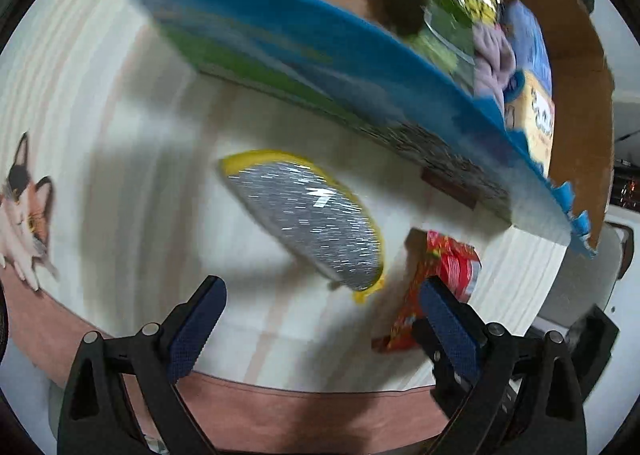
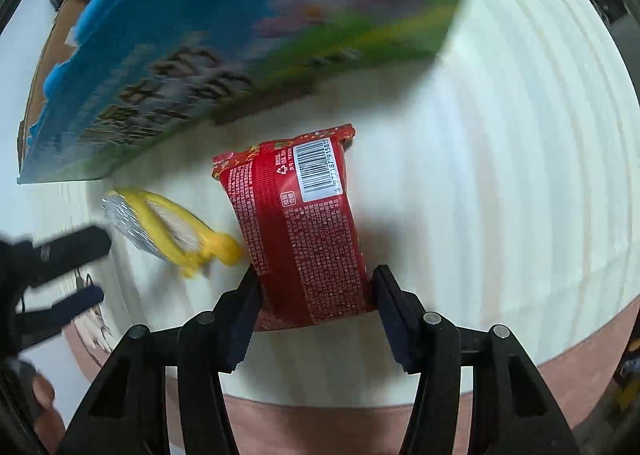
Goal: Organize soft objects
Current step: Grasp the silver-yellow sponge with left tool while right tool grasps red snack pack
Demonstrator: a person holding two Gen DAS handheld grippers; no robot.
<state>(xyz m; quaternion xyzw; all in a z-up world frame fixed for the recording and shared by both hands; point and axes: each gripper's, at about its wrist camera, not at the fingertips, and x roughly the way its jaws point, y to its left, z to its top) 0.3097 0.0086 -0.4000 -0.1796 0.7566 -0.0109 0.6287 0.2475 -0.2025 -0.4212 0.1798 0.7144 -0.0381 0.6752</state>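
A red snack packet with a barcode lies on the white striped cloth. My right gripper has both pads against the packet's near end, shut on it. The same packet shows in the left wrist view, beside my right finger. A silver and yellow packet lies on the cloth ahead of my left gripper, which is open and empty. That packet also shows in the right wrist view, with my left gripper close to its left.
A blue printed cardboard box stands at the back and holds several soft items and packets. Its printed side fills the upper left of the right wrist view. A cat picture is on the cloth at left.
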